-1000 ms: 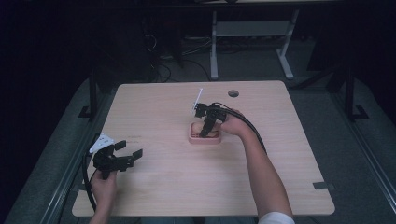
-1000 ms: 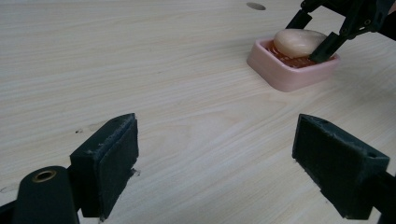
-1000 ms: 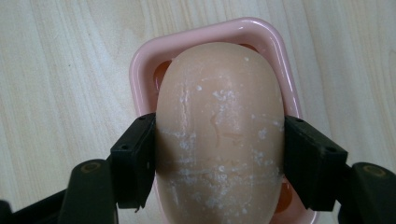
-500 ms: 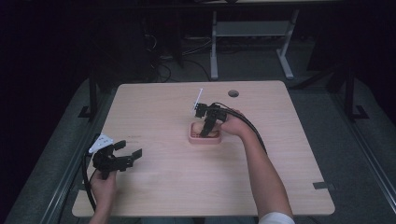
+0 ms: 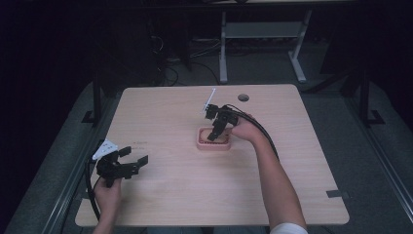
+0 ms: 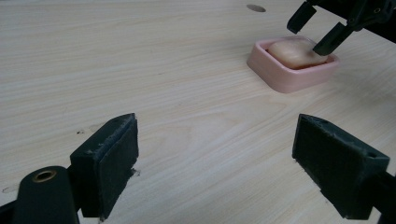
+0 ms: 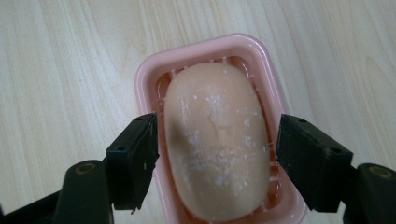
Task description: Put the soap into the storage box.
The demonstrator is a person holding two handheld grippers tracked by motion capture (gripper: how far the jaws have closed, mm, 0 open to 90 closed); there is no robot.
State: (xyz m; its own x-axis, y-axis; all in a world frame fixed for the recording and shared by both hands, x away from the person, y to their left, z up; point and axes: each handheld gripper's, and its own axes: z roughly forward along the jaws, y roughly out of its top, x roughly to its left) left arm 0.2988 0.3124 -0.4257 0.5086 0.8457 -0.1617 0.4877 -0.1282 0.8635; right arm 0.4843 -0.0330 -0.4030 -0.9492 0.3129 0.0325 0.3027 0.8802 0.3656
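A pink soap dish [image 5: 200, 143] sits near the table's middle and holds a pale peach bar of soap [image 7: 217, 140]. My right gripper [image 7: 217, 149] points down over the dish, open, with one jaw on each side of the soap and a small gap at each side. The left gripper view shows the dish [image 6: 285, 77], the soap [image 6: 292, 51] and my right gripper [image 6: 315, 30] at the upper right. My left gripper [image 5: 134, 156] is open near the table's front left, just above the wood, with nothing between its jaws [image 6: 219, 158].
The wooden table [image 5: 170, 112] has a round cable hole [image 5: 243, 97] near its far edge and a strip of grey tape [image 5: 337, 193] at the right front edge. A metal desk frame [image 5: 263, 34] stands on the floor beyond the table.
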